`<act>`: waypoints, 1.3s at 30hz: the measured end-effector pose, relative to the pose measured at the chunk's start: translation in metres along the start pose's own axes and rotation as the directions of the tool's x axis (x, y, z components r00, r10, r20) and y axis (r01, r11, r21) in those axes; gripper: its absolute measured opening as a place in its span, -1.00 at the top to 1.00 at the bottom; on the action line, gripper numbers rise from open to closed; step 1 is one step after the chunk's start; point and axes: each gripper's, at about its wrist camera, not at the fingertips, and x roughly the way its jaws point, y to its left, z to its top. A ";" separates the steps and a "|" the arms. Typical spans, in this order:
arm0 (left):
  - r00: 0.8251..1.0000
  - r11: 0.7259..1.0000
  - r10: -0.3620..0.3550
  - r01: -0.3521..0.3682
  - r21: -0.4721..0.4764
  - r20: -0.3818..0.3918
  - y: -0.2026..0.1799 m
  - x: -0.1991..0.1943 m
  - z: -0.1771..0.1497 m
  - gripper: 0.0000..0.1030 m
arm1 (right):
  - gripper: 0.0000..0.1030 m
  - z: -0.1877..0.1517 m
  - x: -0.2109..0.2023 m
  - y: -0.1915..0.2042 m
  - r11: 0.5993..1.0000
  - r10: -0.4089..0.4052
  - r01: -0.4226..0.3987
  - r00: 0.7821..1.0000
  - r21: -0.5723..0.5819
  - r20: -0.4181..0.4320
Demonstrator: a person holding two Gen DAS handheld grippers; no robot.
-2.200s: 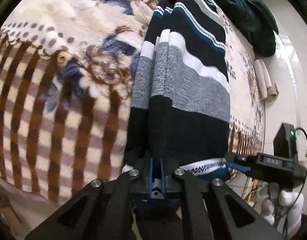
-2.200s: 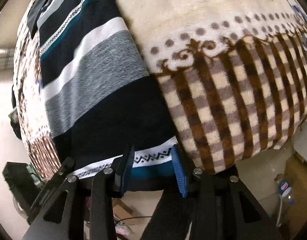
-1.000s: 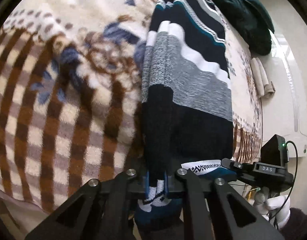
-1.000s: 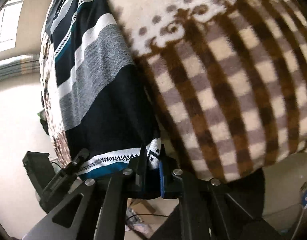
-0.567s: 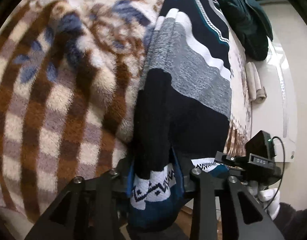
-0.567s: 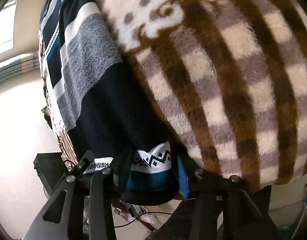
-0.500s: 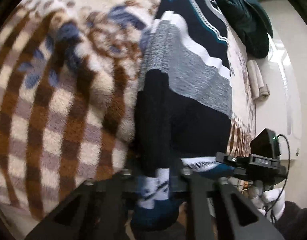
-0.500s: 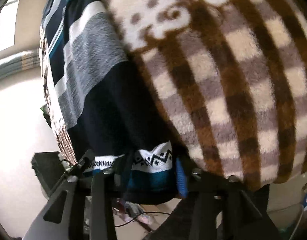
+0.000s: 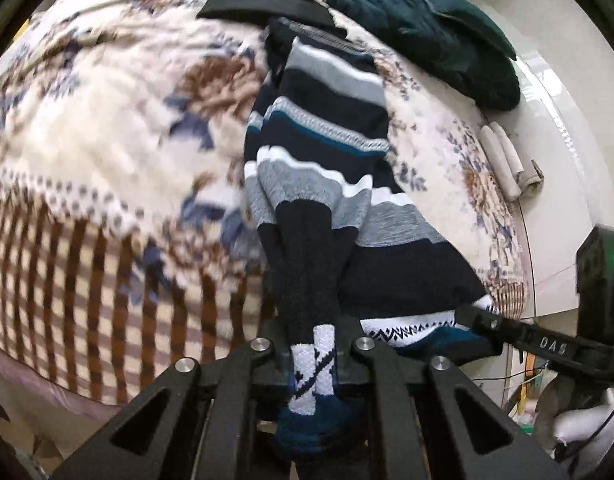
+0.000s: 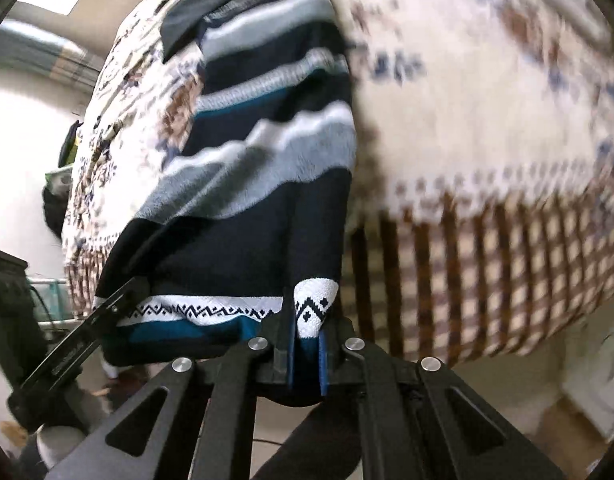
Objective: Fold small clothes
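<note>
A striped knit sweater [image 9: 327,184], navy, grey, white and teal, lies lengthwise on a fleece blanket [image 9: 107,128]. Its near hem is raised off the bed. My left gripper [image 9: 313,356] is shut on the hem's left corner, with the white patterned band bunched between the jaws. My right gripper [image 10: 307,340] is shut on the hem's right corner of the sweater [image 10: 259,168]. The right gripper [image 9: 519,336] also shows in the left wrist view, at the hem's far end. The left gripper [image 10: 87,328] shows in the right wrist view.
A dark teal jacket [image 9: 423,24] and a black garment [image 9: 267,0] lie at the head of the bed. Rolled white cloths [image 9: 511,160] sit at the bed's right edge by a white wall. The blanket [image 10: 487,120] drops off at the near edge to the floor.
Both grippers closed on the hem corners, opened briefly, then closed again. They have now lifted the hem up and away from the bed edge; both views are pulled back and blurred with motion.
</note>
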 end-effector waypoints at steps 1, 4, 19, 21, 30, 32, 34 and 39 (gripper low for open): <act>1.000 1.000 -0.010 0.010 -0.001 0.014 -0.003 -0.006 0.007 0.84 | 0.84 0.010 -0.008 0.008 1.000 -0.005 0.005 1.000 -0.006 0.016; 0.998 1.000 -0.029 0.029 0.005 0.049 -0.006 -0.022 0.027 0.84 | 0.84 0.036 -0.030 0.025 1.000 -0.003 0.003 0.998 -0.006 0.063; 0.959 0.964 -0.204 0.232 -0.132 0.198 -0.010 0.005 0.239 0.84 | 0.84 0.258 -0.045 0.012 0.984 0.139 -0.163 0.958 0.076 0.252; 0.961 0.965 -0.192 0.222 -0.143 0.198 -0.006 0.029 0.274 0.84 | 0.85 0.298 -0.027 0.012 0.984 0.139 -0.161 0.960 0.071 0.244; 0.977 0.914 -0.205 0.215 -0.343 0.065 0.055 0.173 0.403 0.46 | 0.42 0.475 0.102 -0.022 0.932 0.279 -0.293 0.956 0.215 0.093; 0.948 0.865 -0.289 0.317 -0.389 0.131 0.072 0.174 0.404 0.06 | 0.14 0.481 0.104 -0.034 0.922 0.289 -0.313 0.948 0.226 0.134; 0.880 0.762 -0.412 0.474 -0.442 0.234 0.095 0.170 0.398 -0.24 | 0.02 0.482 0.102 -0.045 0.916 0.312 -0.343 0.935 0.210 0.166; 0.897 0.803 -0.368 0.439 -0.404 0.244 0.106 0.151 0.383 -0.33 | -0.35 0.467 0.102 -0.058 0.943 0.273 -0.295 0.951 0.156 0.145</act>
